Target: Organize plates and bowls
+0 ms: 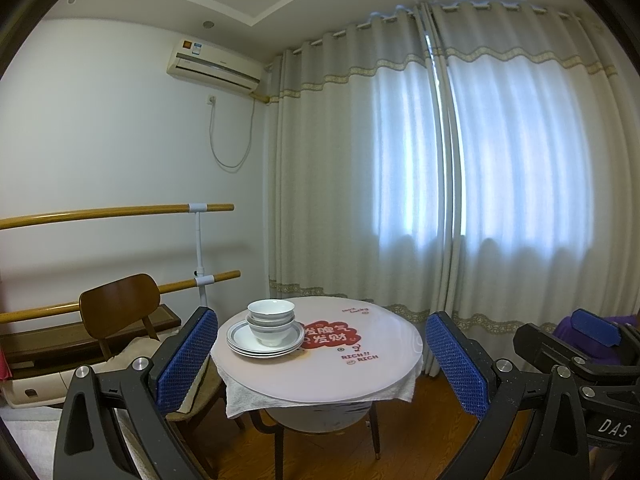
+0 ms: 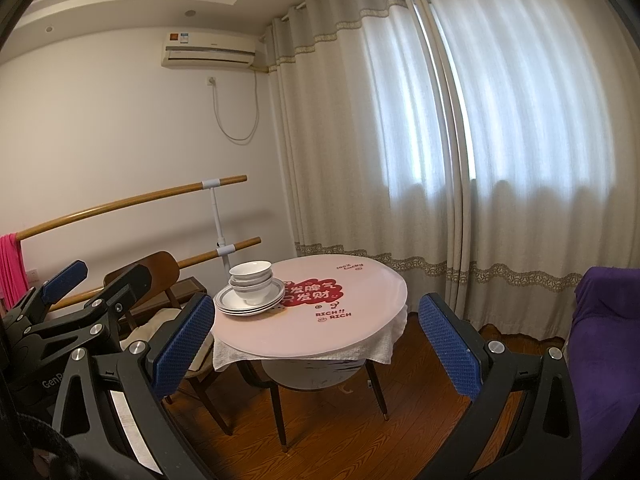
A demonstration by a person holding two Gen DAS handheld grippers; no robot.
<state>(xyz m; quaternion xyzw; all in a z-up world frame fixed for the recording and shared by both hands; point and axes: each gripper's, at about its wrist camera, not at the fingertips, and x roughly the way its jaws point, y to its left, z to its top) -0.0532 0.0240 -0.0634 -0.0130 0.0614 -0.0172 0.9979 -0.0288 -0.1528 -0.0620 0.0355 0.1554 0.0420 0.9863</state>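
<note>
round pink tabletop holds stacked bowls on plates, left side. your left gripper and right gripper hang wide, empty. ceramic's slick, breakable; pinch rims.

White bowls nest upright in a stack atop stacked white, grey-rimmed plates, at the round worktop's nine o'clock edge.

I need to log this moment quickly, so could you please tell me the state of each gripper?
Left gripper: open, holding nothing, away from the table.
Right gripper: open, holding nothing, also short of the table.
</note>
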